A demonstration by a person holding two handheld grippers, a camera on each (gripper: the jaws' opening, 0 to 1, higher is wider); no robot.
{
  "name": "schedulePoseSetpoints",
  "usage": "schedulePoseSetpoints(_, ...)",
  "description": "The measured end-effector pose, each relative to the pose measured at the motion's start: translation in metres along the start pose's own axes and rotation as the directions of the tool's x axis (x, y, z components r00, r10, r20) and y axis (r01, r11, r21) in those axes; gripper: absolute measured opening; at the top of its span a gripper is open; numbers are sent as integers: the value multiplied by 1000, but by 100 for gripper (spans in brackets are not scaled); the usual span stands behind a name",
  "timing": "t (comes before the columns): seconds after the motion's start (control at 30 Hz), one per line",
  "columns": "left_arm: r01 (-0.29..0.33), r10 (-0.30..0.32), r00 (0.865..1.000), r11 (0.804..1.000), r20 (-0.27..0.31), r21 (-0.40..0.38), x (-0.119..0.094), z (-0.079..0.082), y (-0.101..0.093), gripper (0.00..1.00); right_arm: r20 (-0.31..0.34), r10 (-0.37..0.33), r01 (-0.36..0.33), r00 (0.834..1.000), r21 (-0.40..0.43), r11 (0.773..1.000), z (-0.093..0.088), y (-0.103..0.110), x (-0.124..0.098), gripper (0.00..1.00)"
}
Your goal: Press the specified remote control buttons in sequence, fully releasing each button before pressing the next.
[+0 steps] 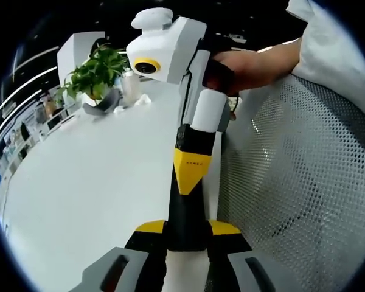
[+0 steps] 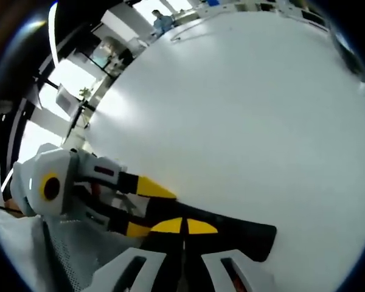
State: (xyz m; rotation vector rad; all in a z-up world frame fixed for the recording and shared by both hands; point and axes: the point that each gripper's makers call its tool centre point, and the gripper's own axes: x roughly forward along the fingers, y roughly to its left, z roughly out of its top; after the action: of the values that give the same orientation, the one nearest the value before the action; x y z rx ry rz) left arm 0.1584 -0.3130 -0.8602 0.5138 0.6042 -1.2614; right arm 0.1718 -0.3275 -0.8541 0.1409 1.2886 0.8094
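A black remote control sticks out forward between my left gripper's yellow-tipped jaws, which are shut on its sides. My right gripper, held by a hand, comes down from above; its jaws are shut and their yellow tip rests on the remote's upper face. In the right gripper view its closed yellow tips sit on the remote control, which runs off to the right above the white table. The left gripper comes in from the left, one jaw on each side of the remote. The buttons are hidden.
A potted plant and a small bottle stand at the far end of the white table. A grey mesh chair back is close on the right, under a white sleeve.
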Motion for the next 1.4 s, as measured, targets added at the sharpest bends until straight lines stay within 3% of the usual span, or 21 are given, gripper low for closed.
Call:
schedulePoseSetpoints(0.2, -3, 3, 1000, 1000, 8, -12, 0, 0, 1, 24, 14, 52, -52, 999, 43, 998, 0, 0, -2, 0)
schedulePoseSetpoints(0.27, -2, 2, 1000, 1000, 11, -18, 0, 0, 1, 24, 10, 86, -87, 996, 108, 990, 0, 0, -2, 0)
schedulePoseSetpoints(0.57, 2, -2, 1000, 999, 18, -36, 1, 0, 2, 25, 7, 82, -83, 997, 95, 992, 0, 1, -3, 0)
schedulePoseSetpoints(0.73, 6, -5, 1000, 999, 23, -38, 1, 0, 2, 25, -2, 110, -108, 994, 174, 979, 0, -3, -5, 0)
schedulePoseSetpoints(0.9, 5, -4, 1000, 999, 24, -42, 1, 1, 2, 25, 52, 154, -162, 987, 271, 949, 6, -2, -10, 0)
schedulePoseSetpoints(1.07, 6, -5, 1000, 999, 26, -41, 1, 0, 2, 25, 38, 189, -192, 981, 259, 946, 4, 7, -6, 0)
schedulePoseSetpoints(1.2, 7, -6, 1000, 999, 27, -41, 1, 0, 2, 25, -6, 170, -165, 985, 228, 960, -2, 8, 1, 0)
schedulePoseSetpoints(1.4, 7, -6, 1000, 999, 27, -40, 1, 1, 2, 25, 0, 171, -166, 985, 228, 959, -1, 7, 1, 0)
